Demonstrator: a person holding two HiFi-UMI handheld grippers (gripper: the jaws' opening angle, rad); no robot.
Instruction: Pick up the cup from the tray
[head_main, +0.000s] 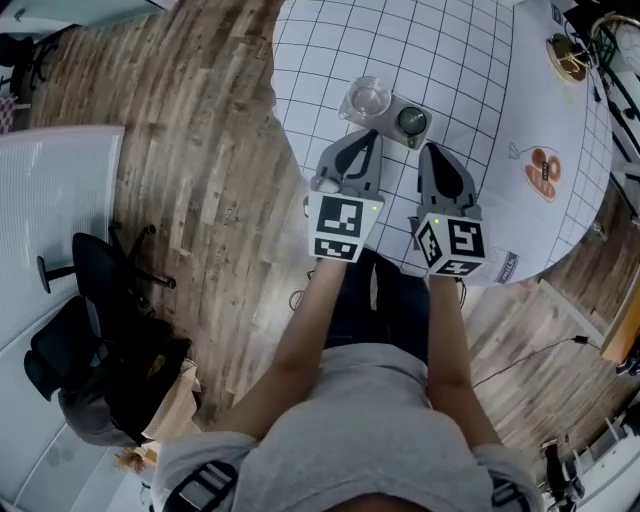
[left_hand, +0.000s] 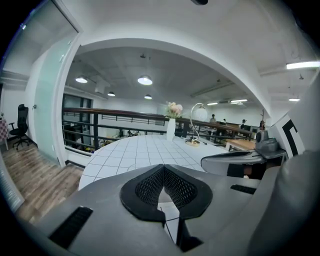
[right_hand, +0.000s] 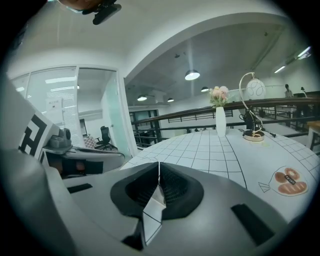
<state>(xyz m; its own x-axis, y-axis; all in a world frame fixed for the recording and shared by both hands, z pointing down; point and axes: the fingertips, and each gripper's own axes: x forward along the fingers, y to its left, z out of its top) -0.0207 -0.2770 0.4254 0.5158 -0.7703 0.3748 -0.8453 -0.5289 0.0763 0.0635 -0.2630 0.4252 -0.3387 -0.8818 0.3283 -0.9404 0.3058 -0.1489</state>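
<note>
A vase (right_hand: 220, 121) of flowers and a lamp (right_hand: 253, 134) stand on the gridded table (right_hand: 210, 146), a black chair (head_main: 100, 265) on the floor (head_main: 200, 130).

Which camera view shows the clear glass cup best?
The head view: the clear glass cup is seen whole from above, just beyond the left gripper. Neither gripper view shows it.

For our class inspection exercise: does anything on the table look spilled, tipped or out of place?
Nothing stands out. The clear cup and dark cup stand upright on the tray; no spill shows on the tablecloth.
</note>
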